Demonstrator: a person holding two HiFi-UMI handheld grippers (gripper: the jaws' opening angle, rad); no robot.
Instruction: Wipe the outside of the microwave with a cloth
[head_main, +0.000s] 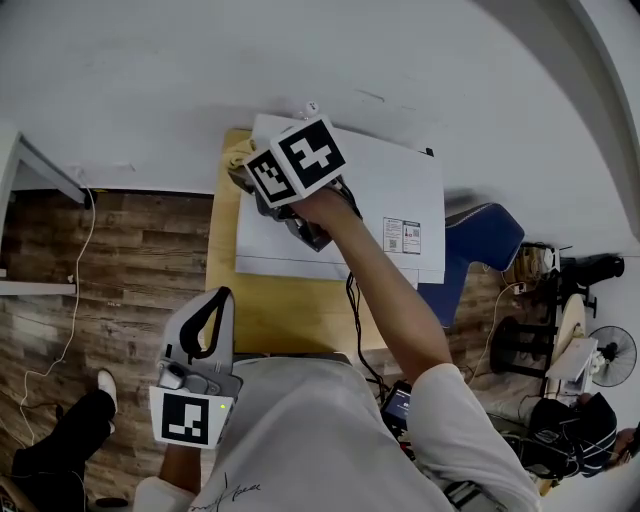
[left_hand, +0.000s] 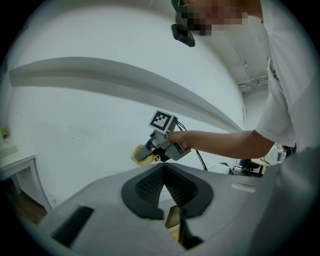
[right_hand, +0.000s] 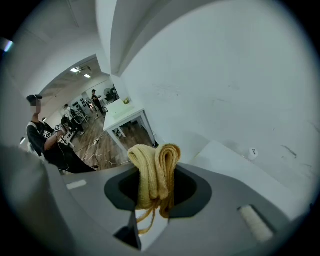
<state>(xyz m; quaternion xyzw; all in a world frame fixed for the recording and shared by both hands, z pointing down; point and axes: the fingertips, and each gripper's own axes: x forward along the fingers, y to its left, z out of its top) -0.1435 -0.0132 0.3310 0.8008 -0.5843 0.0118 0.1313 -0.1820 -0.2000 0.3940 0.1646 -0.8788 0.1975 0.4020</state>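
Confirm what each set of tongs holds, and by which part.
Right tongs clamp the bunched yellow cloth, pinched just below its folded loops, which stick out past the jaws. Left tongs are shut on nothing.

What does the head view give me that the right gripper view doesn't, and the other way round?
Head view only: the wooden table, the left gripper held low, the microwave label. Right gripper view only: how the right gripper clamps the bunched cloth, and people across the room. Both: cloth, microwave top, white wall.
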